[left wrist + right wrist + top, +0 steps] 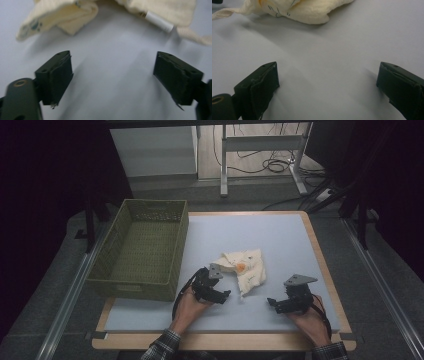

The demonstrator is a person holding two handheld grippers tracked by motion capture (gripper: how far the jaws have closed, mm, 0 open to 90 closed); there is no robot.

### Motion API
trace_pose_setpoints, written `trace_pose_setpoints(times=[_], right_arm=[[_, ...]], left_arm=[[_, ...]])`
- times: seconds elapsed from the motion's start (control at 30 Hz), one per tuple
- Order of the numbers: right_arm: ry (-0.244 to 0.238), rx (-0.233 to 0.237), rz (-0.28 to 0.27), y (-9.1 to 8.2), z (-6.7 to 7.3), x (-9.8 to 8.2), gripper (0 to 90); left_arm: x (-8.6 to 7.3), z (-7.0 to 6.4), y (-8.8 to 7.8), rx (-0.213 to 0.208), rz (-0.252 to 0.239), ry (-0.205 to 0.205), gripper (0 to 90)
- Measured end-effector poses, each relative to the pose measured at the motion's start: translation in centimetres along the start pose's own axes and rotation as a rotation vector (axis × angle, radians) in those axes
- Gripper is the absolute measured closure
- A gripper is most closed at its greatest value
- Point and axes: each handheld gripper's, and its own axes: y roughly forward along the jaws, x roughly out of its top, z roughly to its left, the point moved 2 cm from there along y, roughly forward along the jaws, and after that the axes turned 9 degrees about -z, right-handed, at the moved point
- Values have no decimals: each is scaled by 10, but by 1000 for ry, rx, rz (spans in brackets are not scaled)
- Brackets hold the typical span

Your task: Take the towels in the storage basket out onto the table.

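Both tools spread; cream cloth beside olive basket, nothing inside.

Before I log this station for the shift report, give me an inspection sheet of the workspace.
Surface: pale blue mat on a wood-edged table, bare apart from the items below.
Job's things: crumpled cream cloth mid-mat; green basket at the left edge, nothing seen inside.
Clutter: nothing seen.
Grippers: left tongs and right tongs both open, jaws wide apart, holding nothing, short of the cloth.
Cables: a black cable loops from the left tongs.
Surroundings: metal frame legs and floor cables beyond the table.
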Motion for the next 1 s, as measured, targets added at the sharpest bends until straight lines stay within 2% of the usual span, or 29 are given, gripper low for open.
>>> trace_pose_setpoints(times=[0.07, 0.13, 0.2, 0.27, 0.5, 0.63, 0.7, 0.73, 0.77, 0.8, 0.83, 0.87, 0.93, 1.0], right_arm=[[0, 0, -1, 0, 0, 0, 45], [2, 1, -4, 0, 0, 0, 50], [-2, 0, -6, 0, 0, 0, 61], [-6, 6, -11, -1, 1, 0, 75], [-12, 18, -16, -3, 0, 1, 149], [-6, 35, -13, -7, 0, 6, 224], [-6, 49, -20, -8, 0, 10, 258], [-13, 67, -24, -10, 0, 14, 302], [-13, 67, -24, -10, 0, 14, 302], [-6, 97, -19, -10, 1, 19, 350], [-6, 97, -19, -10, 1, 19, 350], [7, 124, -25, -10, 1, 25, 388], [11, 138, -29, -11, 1, 29, 409], [12, 174, -53, -13, 4, 41, 458]], left_arm=[[-4, -1, -2, 21, 14, -2, 95], [-7, -2, -3, 17, 11, -8, 75], [-11, -2, -4, 10, 0, -26, 67], [-13, 1, -4, -2, -15, -61, 63], [-14, 0, -3, 22, -12, -57, 39], [-14, 1, -3, 19, -11, -62, 35], [-14, 1, -3, 19, -12, -63, 35], [-14, 1, -3, 19, -12, -62, 35], [-14, 1, -3, 19, -12, -62, 35], [-14, 1, -3, 20, -12, -62, 35], [-14, 1, -3, 19, -11, -62, 35], [-14, 1, -3, 19, -12, -62, 35], [-14, 1, -3, 19, -11, -62, 35], [-14, 1, -3, 19, -12, -63, 35]])
